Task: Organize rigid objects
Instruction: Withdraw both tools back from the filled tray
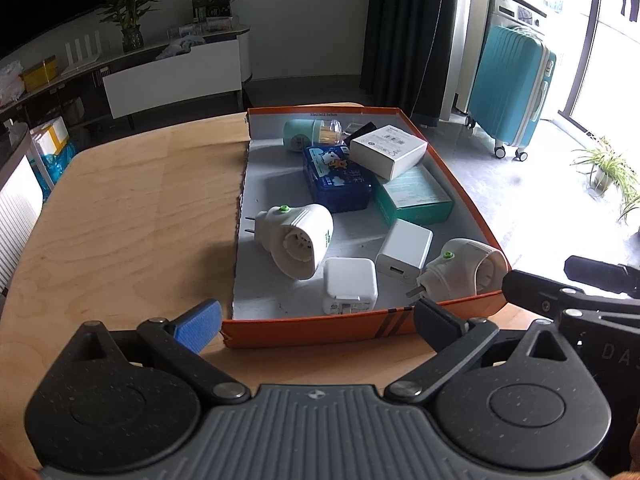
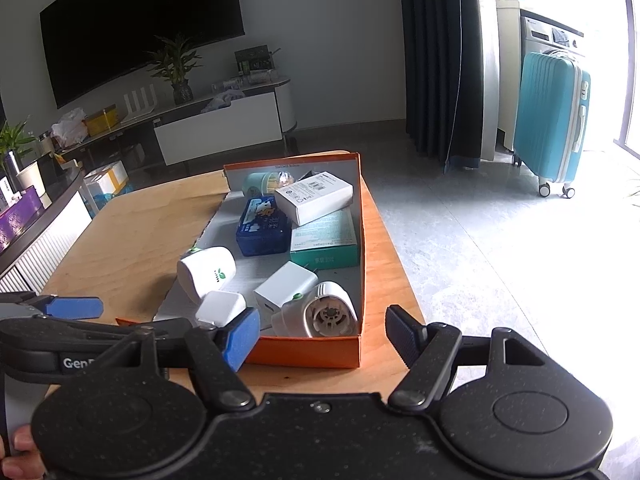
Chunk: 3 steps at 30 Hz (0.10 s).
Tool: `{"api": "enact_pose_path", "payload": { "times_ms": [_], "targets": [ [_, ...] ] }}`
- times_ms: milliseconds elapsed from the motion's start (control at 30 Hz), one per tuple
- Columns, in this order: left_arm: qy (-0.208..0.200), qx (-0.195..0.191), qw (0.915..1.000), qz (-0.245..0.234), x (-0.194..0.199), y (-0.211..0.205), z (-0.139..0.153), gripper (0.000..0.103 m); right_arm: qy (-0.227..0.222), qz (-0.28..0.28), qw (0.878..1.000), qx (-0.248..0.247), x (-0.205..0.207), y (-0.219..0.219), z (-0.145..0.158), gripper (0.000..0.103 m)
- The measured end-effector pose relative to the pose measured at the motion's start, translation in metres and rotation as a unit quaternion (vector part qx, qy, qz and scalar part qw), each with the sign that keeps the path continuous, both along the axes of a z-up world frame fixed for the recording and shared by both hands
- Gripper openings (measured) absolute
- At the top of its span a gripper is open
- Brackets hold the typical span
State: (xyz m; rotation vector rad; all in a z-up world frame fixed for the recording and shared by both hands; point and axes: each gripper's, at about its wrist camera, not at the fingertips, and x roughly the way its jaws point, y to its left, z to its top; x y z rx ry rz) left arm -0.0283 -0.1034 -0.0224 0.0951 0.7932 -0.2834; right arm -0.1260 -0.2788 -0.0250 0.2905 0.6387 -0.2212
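Note:
An orange cardboard tray (image 1: 312, 334) (image 2: 312, 354) sits on the wooden table (image 1: 120, 208). Inside lie two white plug-in devices with green buttons (image 1: 296, 236) (image 1: 464, 266), two white chargers (image 1: 350, 286) (image 1: 404, 250), a blue tin (image 1: 336, 178), a teal box (image 1: 416, 196), a white box (image 1: 388, 150) and a mint-green jar (image 1: 308, 132). My left gripper (image 1: 316, 318) hovers open just before the tray's near wall, nothing between its fingers. My right gripper (image 2: 324, 334) is open too, at the tray's near right corner, holding nothing. The left gripper (image 2: 72, 308) shows at the lower left of the right wrist view.
Bare wood lies left of the tray. The table's right edge (image 2: 400, 272) runs close beside the tray, with grey floor beyond. A turquoise suitcase (image 1: 512, 88), a TV cabinet (image 1: 172, 76) and potted plants (image 1: 608, 168) stand farther off.

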Motion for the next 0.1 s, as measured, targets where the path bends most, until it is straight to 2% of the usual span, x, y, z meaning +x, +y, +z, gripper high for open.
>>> {"api": "enact_pose_path", "payload": {
  "times_ms": [100],
  "targets": [
    [0.003,0.006,1.0000,0.000,0.0011,-0.0011,-0.0013,0.103,0.002,-0.001,1.000,0.000,0.0016,-0.0008,-0.0021,0.083]
  ]
}}
